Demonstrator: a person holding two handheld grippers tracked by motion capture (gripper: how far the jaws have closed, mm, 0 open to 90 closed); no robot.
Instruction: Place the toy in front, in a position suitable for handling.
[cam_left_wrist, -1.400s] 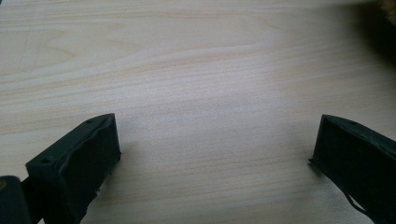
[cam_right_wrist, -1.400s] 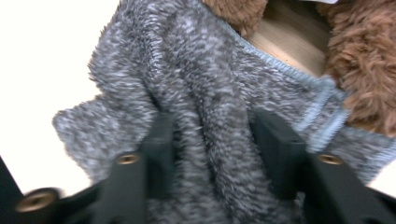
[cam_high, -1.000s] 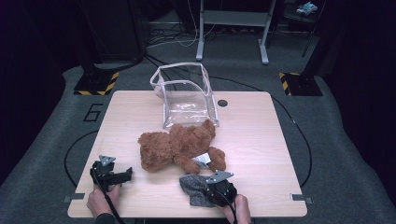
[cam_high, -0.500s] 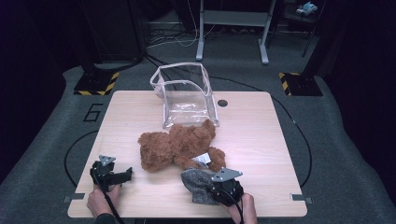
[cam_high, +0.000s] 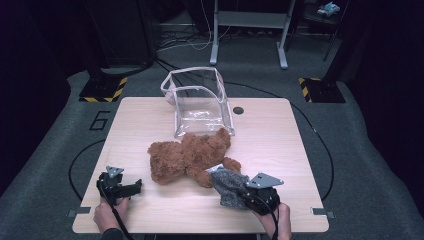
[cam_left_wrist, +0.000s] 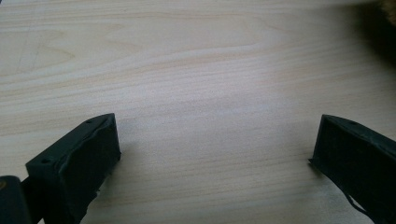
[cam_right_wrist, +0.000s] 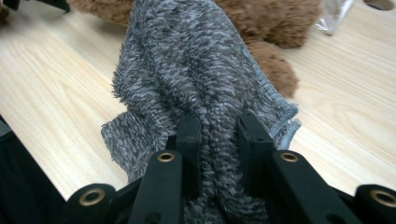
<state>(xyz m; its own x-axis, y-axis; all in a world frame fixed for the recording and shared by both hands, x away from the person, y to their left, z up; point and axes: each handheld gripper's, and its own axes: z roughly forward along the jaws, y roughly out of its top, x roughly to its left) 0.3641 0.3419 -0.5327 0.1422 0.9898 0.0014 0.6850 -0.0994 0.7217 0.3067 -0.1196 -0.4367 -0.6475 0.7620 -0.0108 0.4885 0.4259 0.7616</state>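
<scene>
From above, a brown teddy bear (cam_high: 190, 156) lies on its side in the middle of the pale wooden surface (cam_high: 280, 135), its head just in front of a clear plastic bag (cam_high: 199, 102) that stands open at the far edge. A grey fuzzy cloth (cam_high: 227, 186) lies against the bear's near leg, and the right claw (cam_high: 246, 194) meets it at the near right of the surface, with a hand (cam_high: 276, 225) behind it. The left claw (cam_high: 134, 187) sits low at the near left, well apart from the bear.

The right claw's own view gives what the high view cannot: the two black jaws are pressed together on a bunched fold of the grey cloth (cam_right_wrist: 196, 88), pinching it, with the ribbed hem hanging to one side and the rest draped toward the teddy bear (cam_right_wrist: 261, 28) behind it.

The left claw's own view shows its jaws spread wide with bare wood (cam_left_wrist: 205, 93) between them, and a dark brown edge of fur in the upper corner.
</scene>
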